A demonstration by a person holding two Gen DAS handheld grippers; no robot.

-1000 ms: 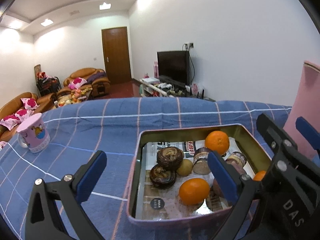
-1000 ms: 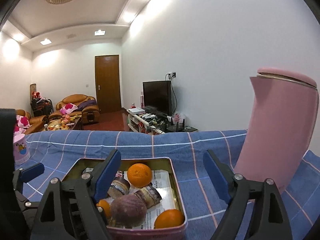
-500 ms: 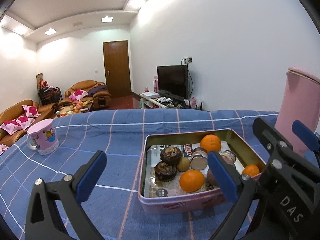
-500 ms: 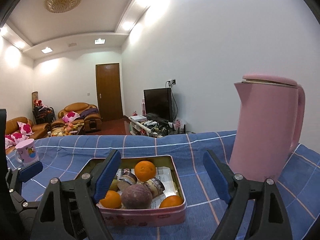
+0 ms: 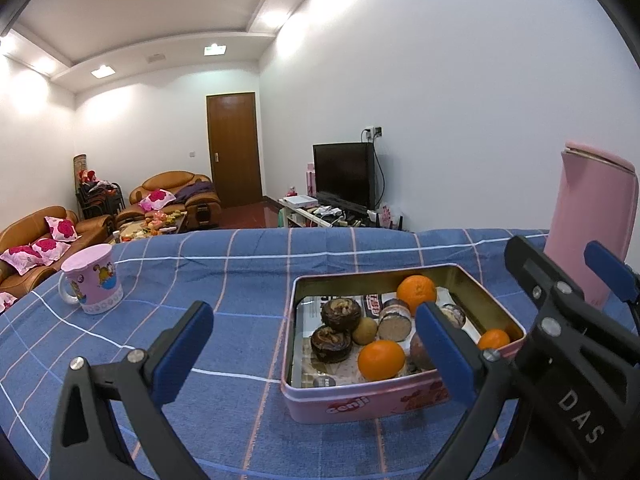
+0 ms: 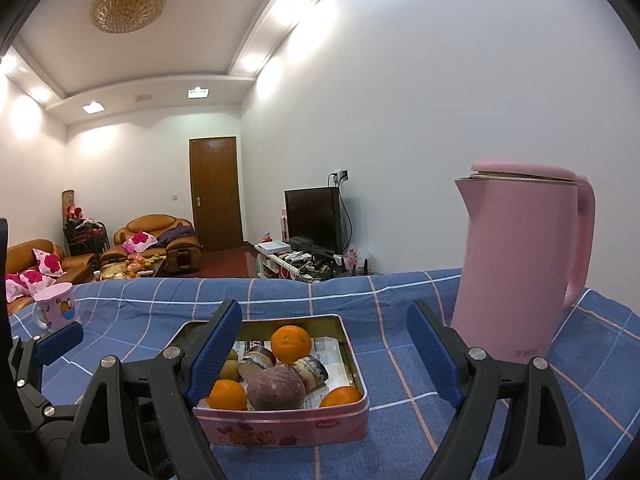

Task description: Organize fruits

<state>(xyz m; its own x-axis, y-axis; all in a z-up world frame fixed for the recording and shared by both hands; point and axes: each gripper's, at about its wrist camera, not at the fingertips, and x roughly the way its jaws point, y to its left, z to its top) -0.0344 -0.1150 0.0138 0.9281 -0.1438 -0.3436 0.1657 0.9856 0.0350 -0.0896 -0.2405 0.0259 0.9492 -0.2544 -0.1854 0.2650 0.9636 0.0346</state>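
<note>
A pink rectangular tin [image 5: 362, 400] [image 6: 280, 426] stands on the blue checked tablecloth. It holds three oranges [image 5: 381, 360] [image 6: 291, 344], a dark purple round fruit [image 6: 275, 387], a small brownish fruit [image 5: 365, 331], two chocolate muffins [image 5: 341, 314] and some small round cakes [image 5: 394, 322]. My left gripper [image 5: 314, 344] is open, empty, just in front of the tin's left part. My right gripper [image 6: 324, 348] is open and empty too, near the tin's front; the tin shows between its fingers. The right gripper's fingers [image 5: 608, 272] show at the right edge of the left wrist view.
A tall pink kettle [image 6: 520, 264] stands right of the tin. A pink printed mug [image 5: 92, 282] sits at the table's left. Beyond the table's far edge lie a living room with sofas, a TV and a door.
Both grippers have drawn back from the tin and tilted up a little. The tin looks smaller and lower in both views, and the whole kettle and the ceiling lamp have come into sight.
</note>
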